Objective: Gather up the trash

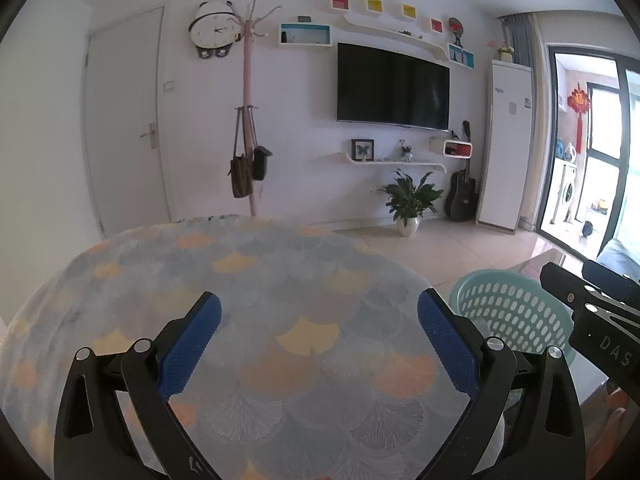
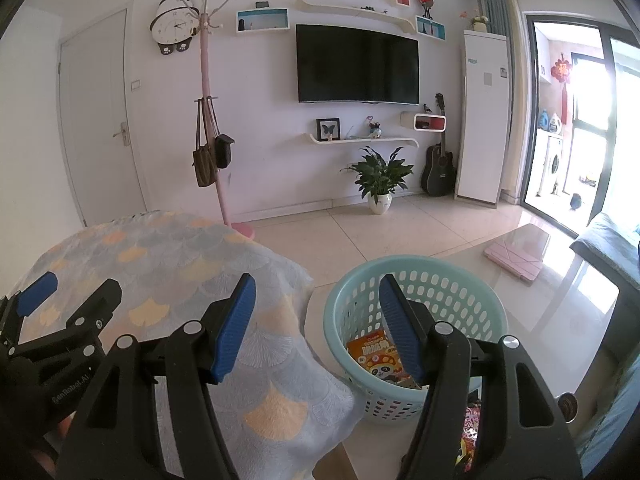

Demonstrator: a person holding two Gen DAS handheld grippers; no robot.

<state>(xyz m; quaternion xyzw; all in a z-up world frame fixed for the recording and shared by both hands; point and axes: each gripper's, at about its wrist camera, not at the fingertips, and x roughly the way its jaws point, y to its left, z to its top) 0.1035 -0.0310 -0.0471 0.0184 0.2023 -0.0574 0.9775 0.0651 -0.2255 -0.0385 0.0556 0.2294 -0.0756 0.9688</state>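
Both grippers are hanging spread apart with nothing between their blue ribbed pads. The left gripper point(image 1: 319, 336) is hovering over the round table draped in a grey cloth with orange and yellow fan shapes point(image 1: 240, 280); the right gripper point(image 2: 317, 320) is pointing across that cloth's hanging edge point(image 2: 280, 360) and the pale teal perforated plastic basket point(image 2: 460, 292) standing on the beige tiled floor point(image 2: 400, 224) just beside the table.

From the left wrist, the basket point(image 1: 508, 300) is showing only its rim and holed wall, partly blocked by the left gripper's right finger and by the black body of the right gripper point(image 1: 600, 320) crossing in front. Only the right wrist is looking down inside, where an orange snack packet printed with a panda face point(image 2: 374, 354) is lying at the bottom, its right side hidden behind the gripper's right finger. That view is also catching the left gripper's blue pad point(image 2: 38, 292) at the far left, and more printed wrapping point(image 2: 468, 428) low beside the basket, too hidden to identify.

Around them, a glossy low table point(image 2: 560, 300) is carrying a flat pink folded case point(image 2: 514, 258). Against the far wall are standing a black wall-mounted television point(image 1: 392, 88), a pink coat stand with hanging bags point(image 1: 250, 120), a black guitar point(image 1: 462, 196) and a leafy plant in a white pot point(image 1: 408, 204).
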